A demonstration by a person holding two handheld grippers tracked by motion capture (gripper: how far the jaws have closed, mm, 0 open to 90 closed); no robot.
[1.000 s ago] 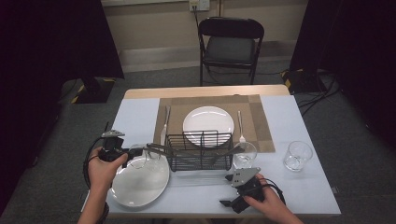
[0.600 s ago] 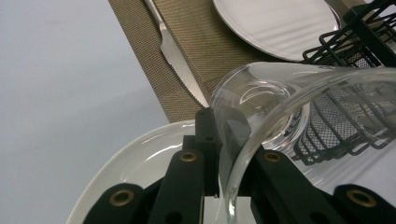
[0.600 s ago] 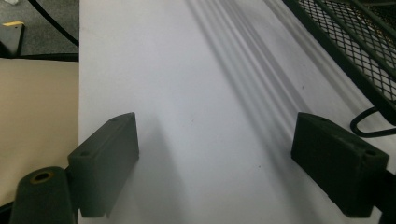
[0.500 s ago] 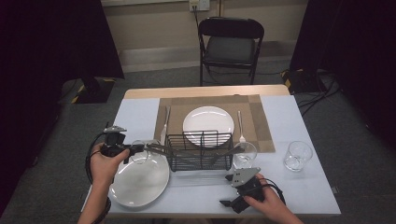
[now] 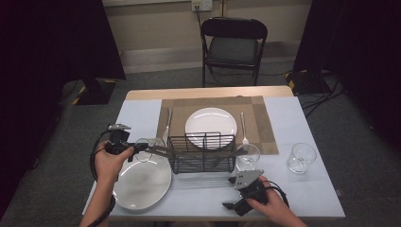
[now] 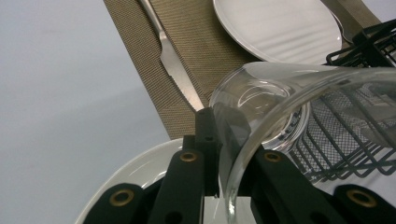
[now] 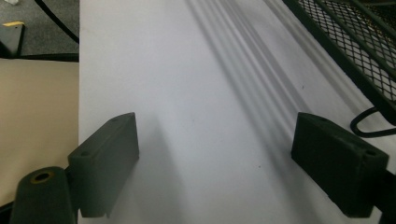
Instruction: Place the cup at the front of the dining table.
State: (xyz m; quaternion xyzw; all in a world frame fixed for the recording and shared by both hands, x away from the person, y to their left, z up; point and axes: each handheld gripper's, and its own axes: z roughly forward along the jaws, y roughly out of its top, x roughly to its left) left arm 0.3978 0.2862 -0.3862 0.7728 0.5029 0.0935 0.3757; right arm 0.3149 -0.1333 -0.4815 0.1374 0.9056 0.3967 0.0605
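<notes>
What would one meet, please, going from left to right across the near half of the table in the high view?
Left gripper clamping a clear drinking glass → large white plate → black wire rack → right gripper, jaws apart → second clear glass tumbler near the table's right edge.

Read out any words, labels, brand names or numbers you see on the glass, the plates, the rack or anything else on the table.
There is no readable text in these pictures.
Glass held in the left hand-held gripper: embossed marks on its base, too blurred to read.
Plates, wire rack, placemat, right hand-held gripper: no lettering seen.
</notes>
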